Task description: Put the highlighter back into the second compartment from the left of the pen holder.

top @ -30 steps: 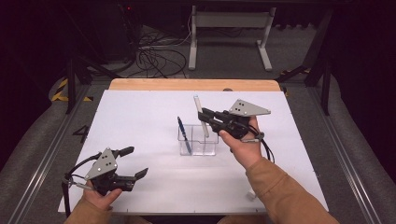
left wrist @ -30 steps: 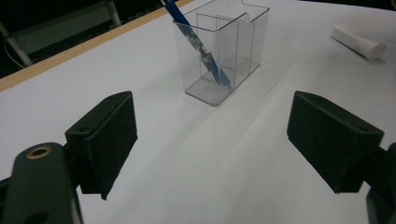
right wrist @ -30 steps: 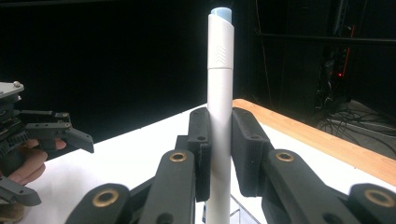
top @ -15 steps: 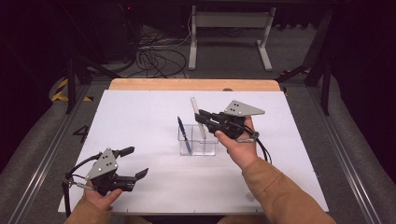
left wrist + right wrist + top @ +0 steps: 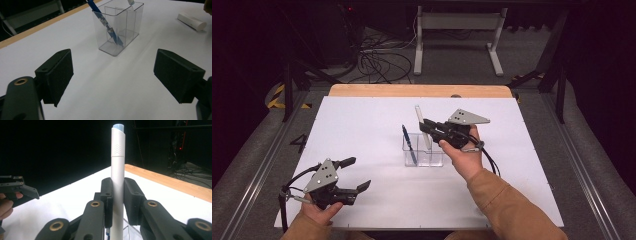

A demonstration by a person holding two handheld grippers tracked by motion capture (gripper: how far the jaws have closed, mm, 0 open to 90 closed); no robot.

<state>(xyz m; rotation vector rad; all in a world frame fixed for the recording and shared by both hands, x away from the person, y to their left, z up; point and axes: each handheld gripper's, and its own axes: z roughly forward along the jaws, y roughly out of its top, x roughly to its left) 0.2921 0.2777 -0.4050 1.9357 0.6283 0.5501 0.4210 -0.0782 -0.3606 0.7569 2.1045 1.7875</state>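
At table centre: a clear holder (image 5: 424, 150) stands on the white table (image 5: 362, 125), split into 2 or more compartments by inner walls.
Right gripper: the right gripper (image 5: 428, 129) sits just over the holder's right part in the high view, its 2 jaws pressed on a white pen (image 5: 420, 125); in the right gripper view the pads clamp the white pen (image 5: 117, 182) at mid-barrel.
White pen: upright with a slight lean to the far left, pale blue tip on top, lower end down inside the holder; whether it touches the bottom cannot be told.
Blue pen: a blue pen (image 5: 408, 145) leans in the holder's left compartment, top tilted to the far left; in the left gripper view the blue pen (image 5: 107, 25) rests with its lower end on the floor of the holder (image 5: 125, 30).
Left gripper: the left gripper (image 5: 357, 175) is held at the near left of the table, well apart from the holder, jaws spread wide with nothing between them.
Right of the holder: a white tube (image 5: 192, 21) lies flat on the table in the left gripper view.
Far edge: a wooden strip (image 5: 419, 90) borders the table.
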